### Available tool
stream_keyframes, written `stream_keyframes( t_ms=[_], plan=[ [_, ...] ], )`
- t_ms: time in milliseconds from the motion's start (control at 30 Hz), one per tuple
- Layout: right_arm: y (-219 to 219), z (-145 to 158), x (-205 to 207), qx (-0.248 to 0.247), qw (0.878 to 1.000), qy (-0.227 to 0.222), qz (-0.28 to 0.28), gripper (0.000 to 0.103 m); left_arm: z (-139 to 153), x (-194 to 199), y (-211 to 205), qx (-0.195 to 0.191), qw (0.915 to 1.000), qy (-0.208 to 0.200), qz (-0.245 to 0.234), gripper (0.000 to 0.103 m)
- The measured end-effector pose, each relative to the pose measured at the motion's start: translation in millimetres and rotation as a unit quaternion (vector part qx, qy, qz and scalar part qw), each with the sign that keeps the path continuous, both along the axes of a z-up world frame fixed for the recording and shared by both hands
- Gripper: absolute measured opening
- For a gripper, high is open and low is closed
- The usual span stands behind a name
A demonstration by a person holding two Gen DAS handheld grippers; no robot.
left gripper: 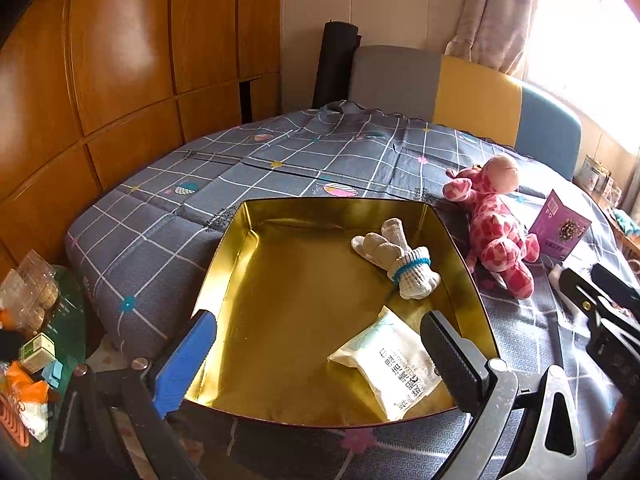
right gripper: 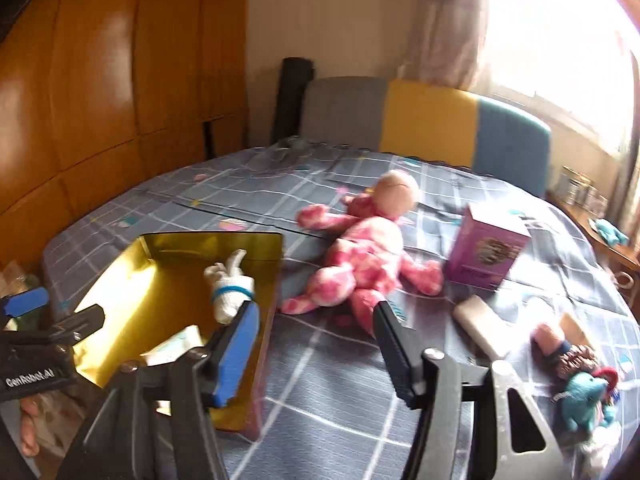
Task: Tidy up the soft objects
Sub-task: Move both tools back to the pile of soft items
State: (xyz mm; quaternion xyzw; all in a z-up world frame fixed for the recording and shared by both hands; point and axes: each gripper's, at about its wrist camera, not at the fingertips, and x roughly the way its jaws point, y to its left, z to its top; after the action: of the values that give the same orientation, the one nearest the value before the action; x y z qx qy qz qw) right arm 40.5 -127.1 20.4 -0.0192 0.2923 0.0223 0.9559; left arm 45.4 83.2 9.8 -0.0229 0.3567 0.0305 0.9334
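Left tool (left gripper: 320, 354) angled downward over the gold tin (left gripper: 248, 216) on the bed (left gripper: 160, 208), jaws spread wide, holding nothing; rolled socks (left gripper: 400, 260) and a soft packet (left gripper: 388, 368) lie inside the tin. Right tool (right gripper: 316, 344), tilted down beside the tin, jaws apart and empty, faces the pink plush giraffe (right gripper: 368, 256) lying just ahead.

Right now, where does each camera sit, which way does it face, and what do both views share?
Left wrist: sits behind the open left gripper, looks down into the gold box at the glove and packet; right gripper at the edge.
Right wrist: sits behind the open, empty right gripper, faces the giraffe and purple box; left gripper at the left.
Shared: box, glove, packet, giraffe, purple box, headboard.
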Motion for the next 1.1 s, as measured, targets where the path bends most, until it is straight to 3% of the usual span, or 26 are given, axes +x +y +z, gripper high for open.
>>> stream_keyframes(
  t_ms=[367,567,867,1100],
  plan=[
    [-75,-10,-23,0.037,0.996,0.038,-0.068,0.061,1,-6,-28,-0.014,0.9974,-0.002,-0.071,0.103],
    [-129,-11,-44,0.074,0.988,0.049,-0.13,0.062,6,-8,-63,0.0,0.9921,-0.005,-0.126,0.103],
    [-223,-4,-88,0.131,0.962,0.055,-0.235,0.062,6,0,-100,-0.005,0.9844,0.016,-0.175,0.103],
    [-297,9,-139,0.164,0.93,0.057,-0.325,0.062,13,10,-159,-0.007,0.9648,0.023,-0.262,0.103]
  ],
)
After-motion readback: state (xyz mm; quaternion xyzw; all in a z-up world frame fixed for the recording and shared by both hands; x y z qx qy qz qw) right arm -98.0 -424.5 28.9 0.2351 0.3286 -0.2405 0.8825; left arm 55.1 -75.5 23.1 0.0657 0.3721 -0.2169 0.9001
